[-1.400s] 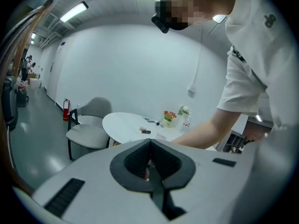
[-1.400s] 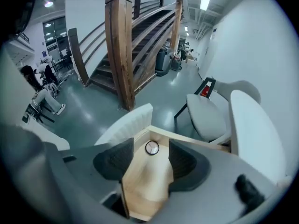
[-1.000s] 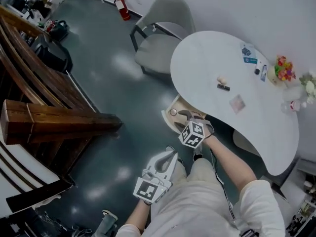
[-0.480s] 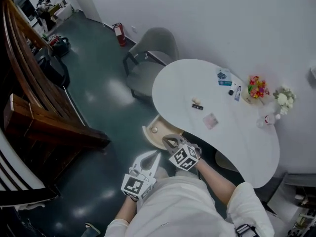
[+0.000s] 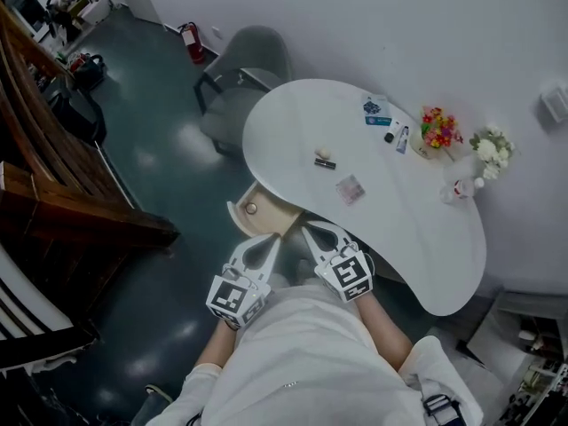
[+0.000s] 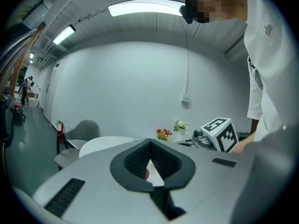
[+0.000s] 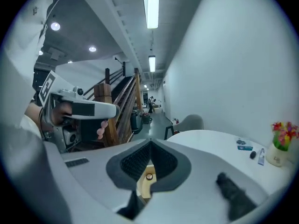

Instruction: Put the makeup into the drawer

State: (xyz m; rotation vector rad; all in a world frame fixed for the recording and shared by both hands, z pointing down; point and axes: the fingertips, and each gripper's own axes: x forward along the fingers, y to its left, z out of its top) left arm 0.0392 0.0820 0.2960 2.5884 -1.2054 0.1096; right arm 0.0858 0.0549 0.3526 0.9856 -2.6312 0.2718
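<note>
Head view: left gripper (image 5: 269,240) and right gripper (image 5: 310,231) are being held at the waist, jaws closed on nothing, probably so that the open drawer (image 5: 266,222) is being kept clear. Makeup (image 5: 325,163) is being left on the surface (image 5: 293,122), not yet in the drawer.

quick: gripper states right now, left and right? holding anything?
Left gripper: closed, tips together, nothing held.
Right gripper: closed, tips together, nothing held.
</note>
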